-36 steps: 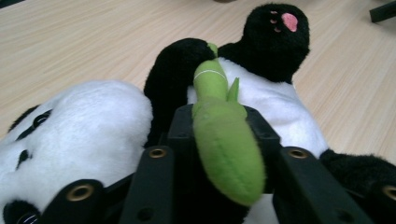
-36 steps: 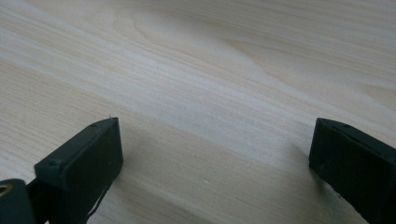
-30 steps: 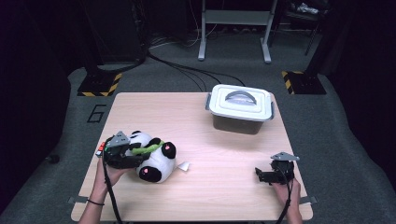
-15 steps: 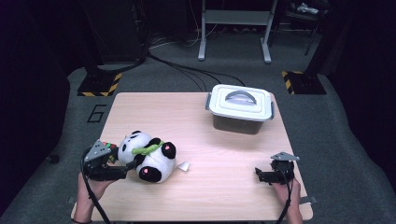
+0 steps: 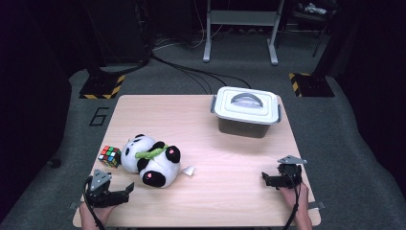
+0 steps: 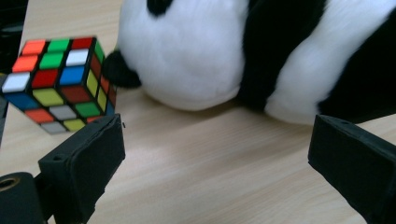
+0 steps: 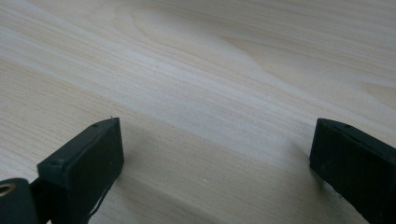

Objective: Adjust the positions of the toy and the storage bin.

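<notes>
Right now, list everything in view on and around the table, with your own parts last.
table: 1, light wood, centre of the high view.
panda plush: 1, black and white with a green piece across it, lying on the table's left part.
puzzle cube: 1, multicoloured, on the table just left of the panda plush.
lidded box: 1, white lid with a handle over a dark body, far right part of the table.
white scrap: 1, on the table right of the plush.
hazard-striped bases: 2, yellow and black, on the grey floor beyond the table.
left hand-held gripper: 1, black, near left edge, jaws open with nothing between them, having just been opening.
right hand-held gripper: 1, black, near right edge, jaws open over bare wood.
</notes>
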`<state>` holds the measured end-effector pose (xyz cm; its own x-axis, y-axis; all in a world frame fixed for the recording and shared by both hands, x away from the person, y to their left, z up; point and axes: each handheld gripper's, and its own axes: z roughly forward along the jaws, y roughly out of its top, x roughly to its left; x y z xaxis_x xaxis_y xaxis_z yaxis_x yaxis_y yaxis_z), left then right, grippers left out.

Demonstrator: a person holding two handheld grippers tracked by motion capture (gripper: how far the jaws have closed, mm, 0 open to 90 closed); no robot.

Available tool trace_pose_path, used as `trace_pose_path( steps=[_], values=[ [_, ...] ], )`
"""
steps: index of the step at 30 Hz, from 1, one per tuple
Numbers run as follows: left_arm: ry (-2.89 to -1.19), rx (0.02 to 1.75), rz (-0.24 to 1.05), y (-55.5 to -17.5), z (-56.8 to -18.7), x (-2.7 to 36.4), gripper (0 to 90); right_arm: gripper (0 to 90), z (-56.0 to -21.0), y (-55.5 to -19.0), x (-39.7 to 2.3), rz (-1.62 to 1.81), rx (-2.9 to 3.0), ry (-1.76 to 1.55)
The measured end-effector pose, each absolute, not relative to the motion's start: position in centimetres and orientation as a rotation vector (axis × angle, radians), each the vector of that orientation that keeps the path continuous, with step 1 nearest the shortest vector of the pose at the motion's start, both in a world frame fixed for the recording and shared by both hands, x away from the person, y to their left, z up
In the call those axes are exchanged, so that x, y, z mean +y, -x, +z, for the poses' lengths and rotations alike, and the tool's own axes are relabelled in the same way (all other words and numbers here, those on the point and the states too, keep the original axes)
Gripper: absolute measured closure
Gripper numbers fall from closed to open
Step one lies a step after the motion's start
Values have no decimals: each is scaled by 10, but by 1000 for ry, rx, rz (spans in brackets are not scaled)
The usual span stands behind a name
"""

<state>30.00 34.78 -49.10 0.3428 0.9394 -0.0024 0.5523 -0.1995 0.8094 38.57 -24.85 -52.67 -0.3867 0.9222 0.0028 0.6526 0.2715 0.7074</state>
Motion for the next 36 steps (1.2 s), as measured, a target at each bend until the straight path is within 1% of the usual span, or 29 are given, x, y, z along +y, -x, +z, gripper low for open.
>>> trace_pose_path(
  steps=[3,6,13,16,20,32,34,36],
  values=[
    [-1857,1348,677,-301,-506,347,23,37,-525,-386,-252,911,2128,-1451],
    [-1889,1360,687,-302,-515,345,20,34,-520,-387,-255,934,2115,-1474],
    [-1935,1378,670,-310,-529,344,2,45,-485,-397,-257,999,2078,-1465],
    [-1940,1382,663,-311,-530,343,2,44,-469,-405,-255,1008,2078,-1459],
    [-1966,1406,589,-317,-532,344,0,51,-451,-417,-252,1018,2085,-1436],
    [-1969,1405,592,-317,-532,345,0,60,-405,-461,-246,986,2073,-1399],
    [-1971,1405,594,-317,-532,345,0,69,-399,-470,-247,987,2072,-1394],
    [-1971,1404,592,-317,-532,345,0,106,-394,-479,-247,991,2062,-1404]
  ],
)
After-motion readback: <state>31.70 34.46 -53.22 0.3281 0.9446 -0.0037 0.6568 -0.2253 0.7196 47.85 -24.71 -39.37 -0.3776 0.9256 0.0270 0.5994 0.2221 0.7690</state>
